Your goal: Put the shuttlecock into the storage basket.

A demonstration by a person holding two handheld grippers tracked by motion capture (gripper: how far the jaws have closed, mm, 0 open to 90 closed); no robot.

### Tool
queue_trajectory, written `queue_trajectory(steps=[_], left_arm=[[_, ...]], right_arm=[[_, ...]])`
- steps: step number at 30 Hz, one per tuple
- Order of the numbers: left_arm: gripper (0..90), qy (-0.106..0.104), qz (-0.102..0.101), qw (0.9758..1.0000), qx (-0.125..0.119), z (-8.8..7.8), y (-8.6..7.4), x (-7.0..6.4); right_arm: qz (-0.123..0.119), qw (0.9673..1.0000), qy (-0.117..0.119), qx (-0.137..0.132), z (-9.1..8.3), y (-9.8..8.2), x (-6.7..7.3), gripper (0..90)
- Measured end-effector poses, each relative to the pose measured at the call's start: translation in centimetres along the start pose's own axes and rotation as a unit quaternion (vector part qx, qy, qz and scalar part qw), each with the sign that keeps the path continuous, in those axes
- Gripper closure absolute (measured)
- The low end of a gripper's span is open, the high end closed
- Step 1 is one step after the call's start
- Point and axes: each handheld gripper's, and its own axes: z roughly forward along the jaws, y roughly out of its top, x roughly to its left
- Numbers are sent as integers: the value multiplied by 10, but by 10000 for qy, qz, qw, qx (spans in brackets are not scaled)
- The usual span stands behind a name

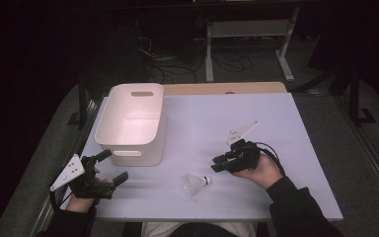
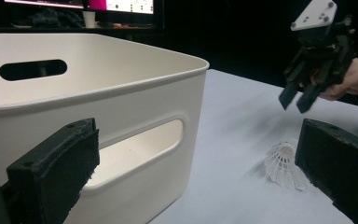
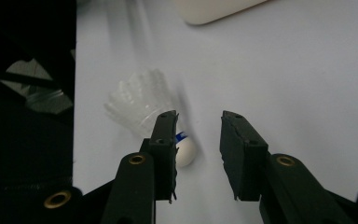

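A white shuttlecock (image 1: 196,183) lies on its side on the white table (image 1: 256,123), near the front edge. In the right gripper view the shuttlecock (image 3: 144,105) rests on the table just beyond the left jaw, its cork partly hidden by it. My right gripper (image 1: 215,165) hovers a little right of the shuttlecock, open, with nothing between its jaws (image 3: 199,119). My left gripper (image 1: 114,166) stands open at the front left, just in front of the white bin (image 1: 128,153). Its view shows the shuttlecock (image 2: 284,163) and the right gripper (image 2: 293,100) above it.
The white bin (image 2: 121,107) has slot handles and looks empty inside. It stands at the table's left, close to the left gripper. Beyond the table's far edge are a wooden strip (image 1: 222,88), cables and a metal stand on a dark floor.
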Motion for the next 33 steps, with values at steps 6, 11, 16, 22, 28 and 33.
queue_trajectory(steps=[6,11,16,22,28,33], left_arm=[[0,5,-2,10000,-1,0,0,0],[0,5,-2,10000,1,0,0,0],[0,0,1,10000,-1,0,0,0],[0,2,0,10000,-1,0,0,0],[0,1,-2,10000,0,0,0,0],[0,-1,-2,10000,2,0,0,0]], right_arm=[[-147,9994,228,211,8,-6,14,681],[-315,9974,402,513,23,-9,25,740],[-464,9943,590,756,38,-9,34,796],[-618,9917,666,914,54,-6,38,881],[-721,9901,662,1002,61,-4,42,888],[-738,9897,606,1063,68,-2,43,890]])
